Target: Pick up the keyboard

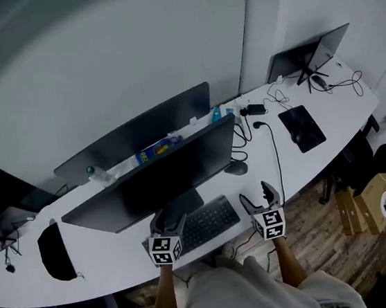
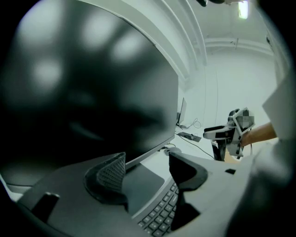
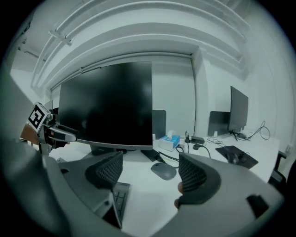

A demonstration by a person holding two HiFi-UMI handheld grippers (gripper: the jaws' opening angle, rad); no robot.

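While seemingly untouched, the keyboard (image 1: 212, 221) lies between both hand-held grippers (image 1: 170, 221) (image 1: 257, 195).

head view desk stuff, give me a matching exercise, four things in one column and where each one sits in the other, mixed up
Things
1. keyboard
2. grey mouse
3. black mouse pad
4. blue tissue box

Places
a. far to the right, toward the small monitor
b. at the near edge of the desk, in front of the big monitor
c. on bare desk just past the big monitor's right end
d. at the back of the desk, behind the grey mouse

Pairs: 1-b, 2-c, 3-a, 4-d
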